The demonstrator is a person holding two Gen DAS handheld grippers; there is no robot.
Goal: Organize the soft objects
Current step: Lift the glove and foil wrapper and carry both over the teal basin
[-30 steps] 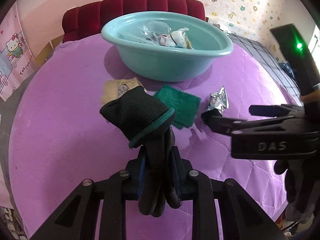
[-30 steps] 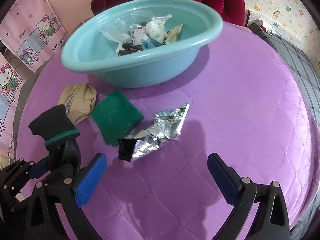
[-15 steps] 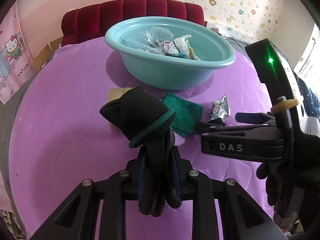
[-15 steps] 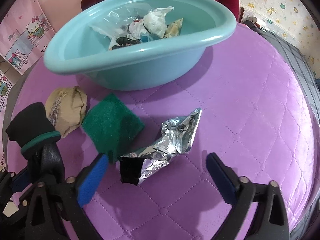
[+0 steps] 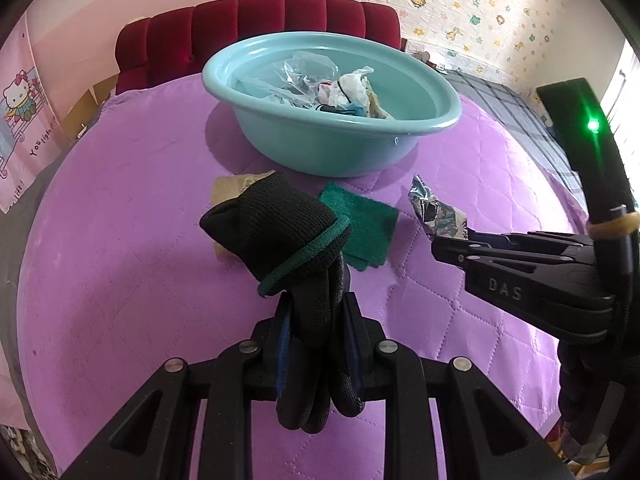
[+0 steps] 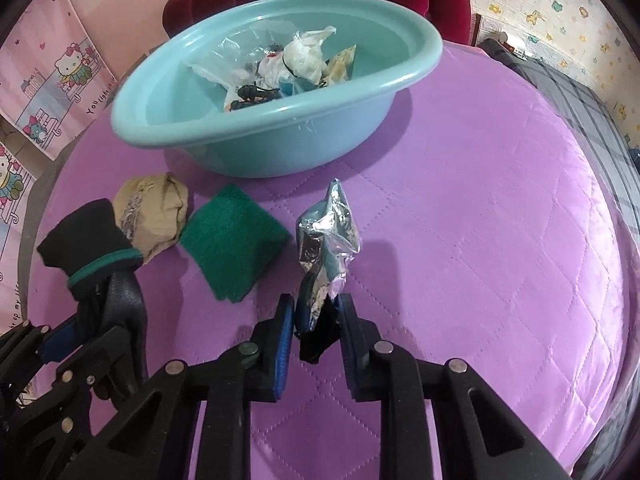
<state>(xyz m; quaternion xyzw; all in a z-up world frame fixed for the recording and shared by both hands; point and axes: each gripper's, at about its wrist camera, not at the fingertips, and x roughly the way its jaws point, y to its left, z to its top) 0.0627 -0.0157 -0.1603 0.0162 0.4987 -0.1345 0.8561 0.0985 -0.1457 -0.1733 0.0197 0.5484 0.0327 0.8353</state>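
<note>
The left gripper is clamped on a black knit glove with a green-edged cuff; the cuff flops forward above the blue pads and the glove's fingers hang below them, clear of the purple quilted bed cover.

The right gripper is closing its jaws on a crumpled silver foil wrapper. The wrapper's lower, dark end sits between the blue pads, which look to be pressing on it, while its silver top stands up above them.

On the cover just left of the wrapper lies a green scouring pad, flat. Beside that, touching or nearly touching the glove's cuff in the right wrist view, lies a balled tan cloth.

Beyond these stands a light blue plastic basin, holding clear plastic bags, a white crumpled bag and other small soft items. Behind it is a dark red padded headboard.
</note>
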